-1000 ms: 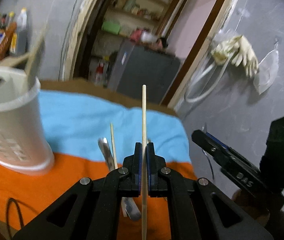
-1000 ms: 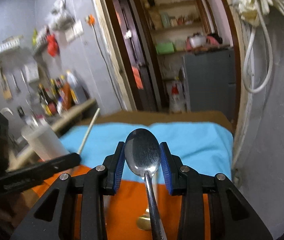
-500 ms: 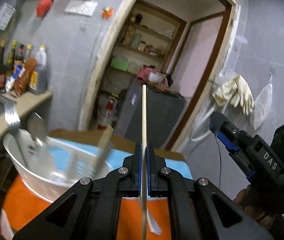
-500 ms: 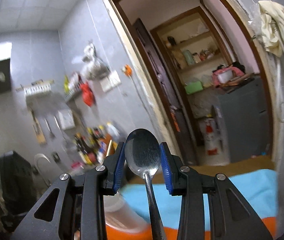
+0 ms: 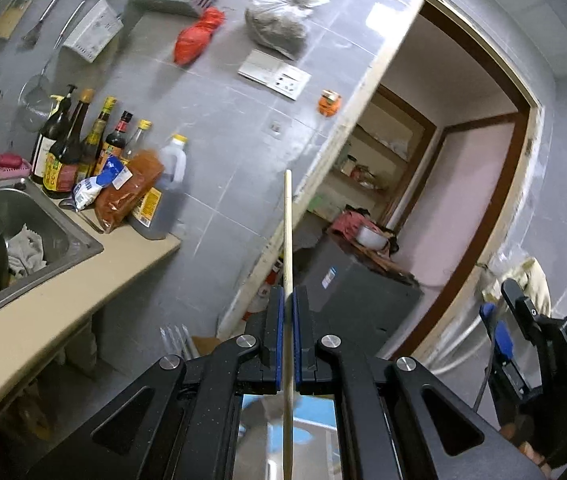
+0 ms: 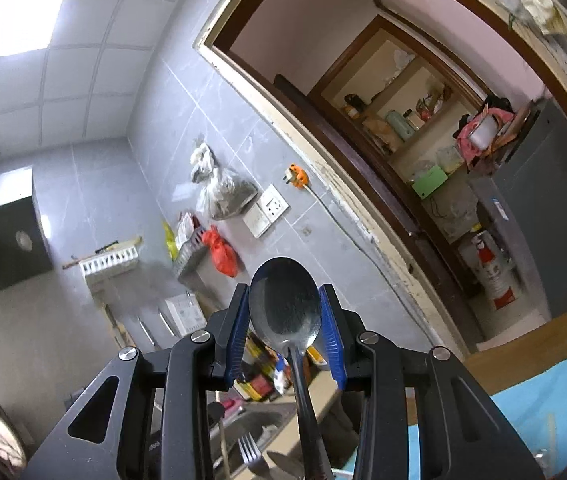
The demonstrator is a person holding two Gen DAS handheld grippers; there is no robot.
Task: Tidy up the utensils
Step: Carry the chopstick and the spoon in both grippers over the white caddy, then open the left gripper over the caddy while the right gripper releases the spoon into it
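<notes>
Left wrist view: the left tool (image 5: 288,320) fills the lower centre of the frame, its blue pads pressed together on a thin wooden chopstick (image 5: 288,240). The chopstick stands upright in the frame, its tip rising to mid-frame and its lower end running off the bottom edge. Right tool (image 5: 511,328) appears at the lower right edge, black with blue pads, partly cut off. Steel sink (image 5: 43,220) sits at centre left, set in a beige surface (image 5: 43,320). Row of dark sauce bottles (image 5: 79,144) stands behind the sink against the grey tiled wall, with an orange packet (image 5: 129,190) and a large jug (image 5: 167,192) beside them. Red bag (image 5: 197,36) and a grey bag (image 5: 279,20) hang on the wall in the upper centre. Open doorway (image 5: 443,200) occupies the right half, a dark cabinet (image 5: 359,296) beyond it.

Right wrist view: the right tool (image 6: 285,320) sits in the lower centre, its jaws set at a moderate gap and closed on a metal spoon (image 6: 285,304). The spoon bowl faces the camera between the blue pads; its handle runs down toward the bottom edge. Fork (image 6: 249,452) shows its tines at the bottom centre, with other utensils too blurred to name. Blue cloth (image 6: 543,392) lies at the lower right.
</notes>
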